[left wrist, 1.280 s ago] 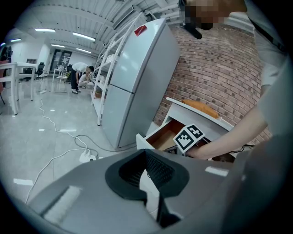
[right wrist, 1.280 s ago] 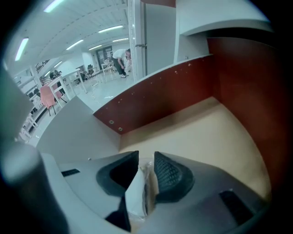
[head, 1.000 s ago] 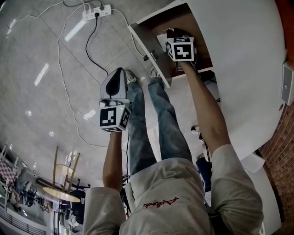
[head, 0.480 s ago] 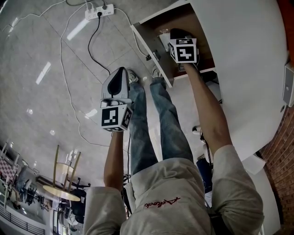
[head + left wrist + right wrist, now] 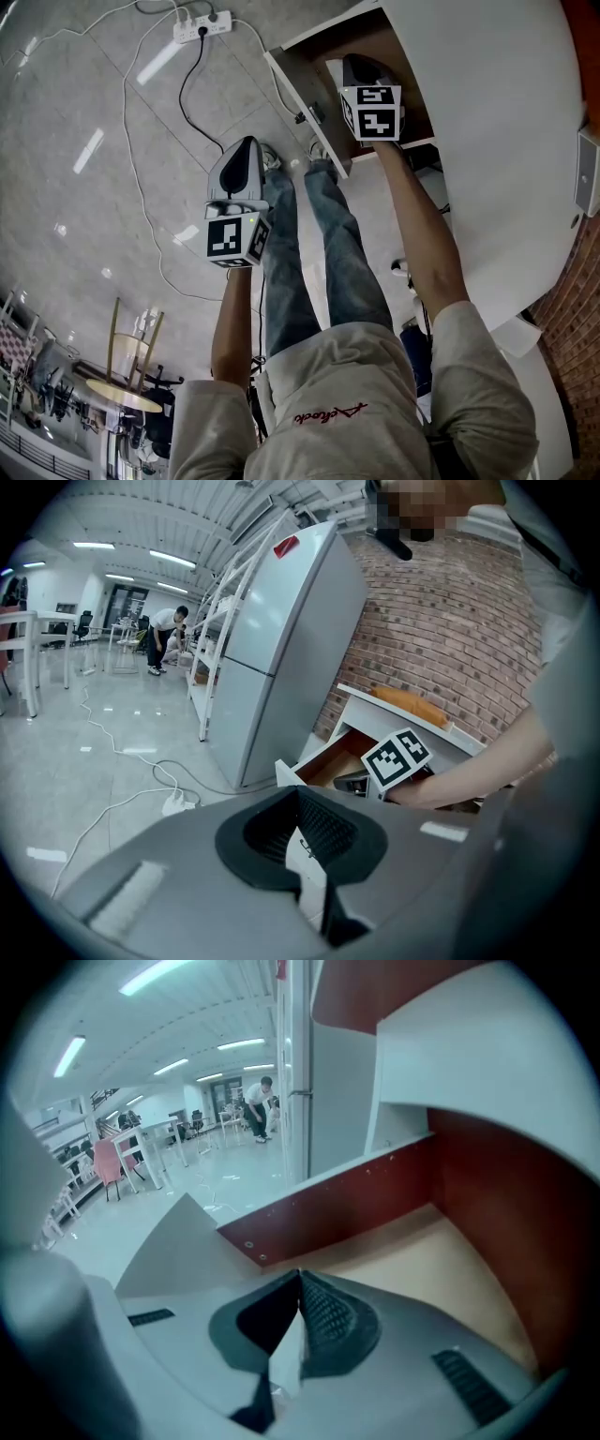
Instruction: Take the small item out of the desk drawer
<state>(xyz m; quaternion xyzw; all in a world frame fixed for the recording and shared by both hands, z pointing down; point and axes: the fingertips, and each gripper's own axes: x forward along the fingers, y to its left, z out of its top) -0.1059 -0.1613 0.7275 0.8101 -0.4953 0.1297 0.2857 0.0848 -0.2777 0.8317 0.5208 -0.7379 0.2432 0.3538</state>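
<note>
The desk drawer [image 5: 298,98] stands pulled open at the top of the head view, with a brown inside [image 5: 441,1260]. My right gripper [image 5: 349,67] reaches down into it with its jaws closed [image 5: 300,1279]. A small pale item [image 5: 331,68] shows right beside its tips, and a pale sliver [image 5: 287,1349] sits between the jaws. The drawer floor around them is bare. My left gripper [image 5: 246,142] hangs over the floor to the left of the drawer, shut [image 5: 300,794] and holding nothing. It points toward the drawer [image 5: 323,761].
The white desk top [image 5: 506,141] fills the right side. A power strip [image 5: 199,19] and cables [image 5: 131,169] lie on the tiled floor. The person's legs [image 5: 309,244] stand in front of the drawer. A grey fridge [image 5: 281,639] stands beside the desk.
The right gripper's marker cube has shifted slightly toward me while its tips stay in the drawer. The left gripper has hardly moved.
</note>
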